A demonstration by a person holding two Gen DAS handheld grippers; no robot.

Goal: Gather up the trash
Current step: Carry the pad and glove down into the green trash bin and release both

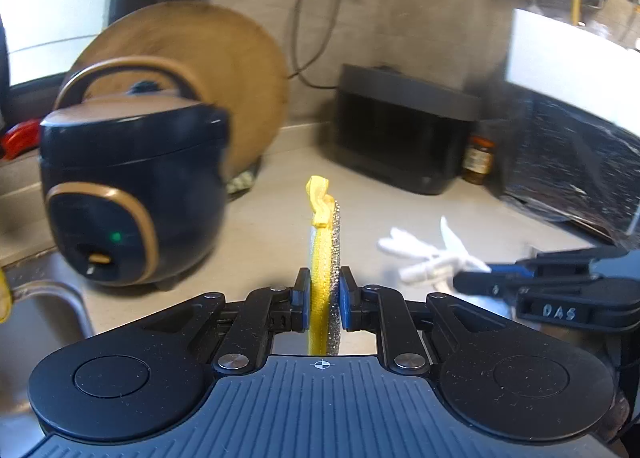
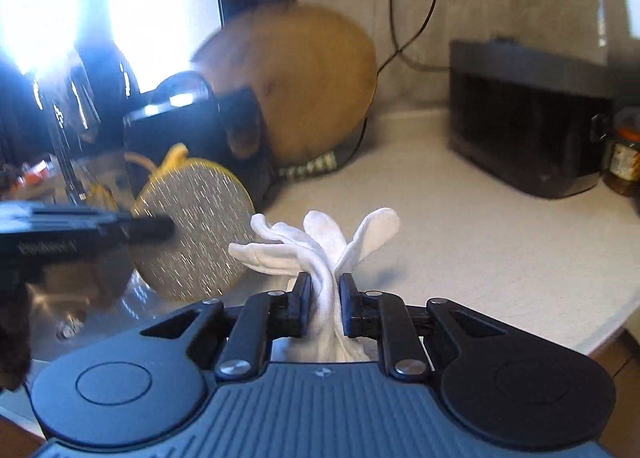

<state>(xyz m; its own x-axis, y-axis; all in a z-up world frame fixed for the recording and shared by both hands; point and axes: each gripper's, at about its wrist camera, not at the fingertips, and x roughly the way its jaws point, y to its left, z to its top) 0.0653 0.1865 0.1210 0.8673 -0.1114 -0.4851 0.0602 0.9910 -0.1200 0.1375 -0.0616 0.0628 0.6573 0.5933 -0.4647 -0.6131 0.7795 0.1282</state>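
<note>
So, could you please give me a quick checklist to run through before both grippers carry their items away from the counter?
1. Left gripper clamped on the round scouring pad: ok, the pad stands edge-on between the pads.
2. Right gripper shut on the white glove: ok, the cloth is pinched and bunched between the jaws.
3. Glove fully clear of the counter: cannot tell, its lower part is hidden behind the gripper.
4. Space between the two grippers: ok, they are side by side and apart.
5. Rice cooker out of the left gripper's way: ok, it sits off to that view's left.
6. Trash bin in view: not ok, none visible.
</note>
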